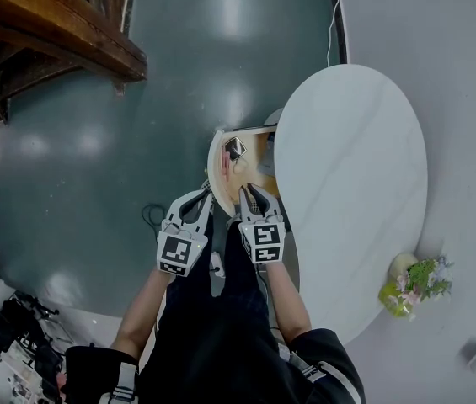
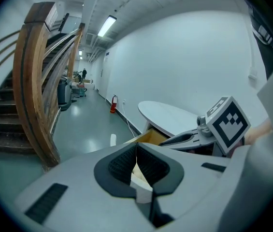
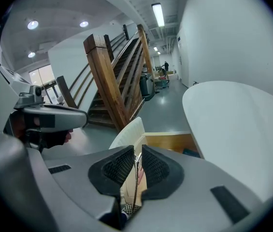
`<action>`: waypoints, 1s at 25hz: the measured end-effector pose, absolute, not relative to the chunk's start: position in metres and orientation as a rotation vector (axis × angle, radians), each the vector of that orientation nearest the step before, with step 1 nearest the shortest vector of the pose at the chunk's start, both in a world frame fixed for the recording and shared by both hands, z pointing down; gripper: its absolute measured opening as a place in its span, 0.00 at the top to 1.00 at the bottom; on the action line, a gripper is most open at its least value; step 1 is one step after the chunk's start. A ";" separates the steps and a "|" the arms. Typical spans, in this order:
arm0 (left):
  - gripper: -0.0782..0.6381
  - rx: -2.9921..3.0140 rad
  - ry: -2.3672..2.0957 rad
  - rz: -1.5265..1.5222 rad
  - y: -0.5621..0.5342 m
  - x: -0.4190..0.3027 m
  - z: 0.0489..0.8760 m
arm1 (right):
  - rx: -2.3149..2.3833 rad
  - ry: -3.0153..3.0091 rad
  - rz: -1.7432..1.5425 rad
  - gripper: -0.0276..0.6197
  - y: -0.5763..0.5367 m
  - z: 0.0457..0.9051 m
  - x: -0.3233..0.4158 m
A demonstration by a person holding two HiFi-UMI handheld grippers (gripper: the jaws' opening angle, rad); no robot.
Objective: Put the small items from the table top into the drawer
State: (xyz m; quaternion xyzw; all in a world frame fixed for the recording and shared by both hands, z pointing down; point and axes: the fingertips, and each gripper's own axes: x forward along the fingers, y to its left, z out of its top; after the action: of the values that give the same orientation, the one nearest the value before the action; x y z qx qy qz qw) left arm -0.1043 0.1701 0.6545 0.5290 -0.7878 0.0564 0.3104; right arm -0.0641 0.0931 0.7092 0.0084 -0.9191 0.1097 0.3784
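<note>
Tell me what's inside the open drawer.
A small dark item lies in the drawer. The tabletop covers its right part; other contents are too small to tell.

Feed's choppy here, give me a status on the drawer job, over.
Left tool shut, right tool open a slit, both at the drawer front. Drawer open, small items inside. Table top shows none left. Nothing in the way.

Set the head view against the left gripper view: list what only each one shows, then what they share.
Only the head view: potted flowers beside the table and small items lying in the drawer. Only the left gripper view: a long corridor with a red fire extinguisher and ceiling lights. Both: the white oval table, the open drawer, the wooden staircase and the right hand-held gripper.
</note>
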 end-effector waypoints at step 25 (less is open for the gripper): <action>0.86 1.392 -2.072 0.151 0.170 -0.114 0.657 | 0.034 -2.214 0.251 0.85 0.073 0.817 -0.123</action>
State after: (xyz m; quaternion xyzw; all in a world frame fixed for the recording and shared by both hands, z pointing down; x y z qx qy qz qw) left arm -0.1138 0.1699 0.6568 0.5284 -0.7863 0.0572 0.3151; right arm -0.1234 0.0733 0.8172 0.0139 -0.8917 0.1010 0.4410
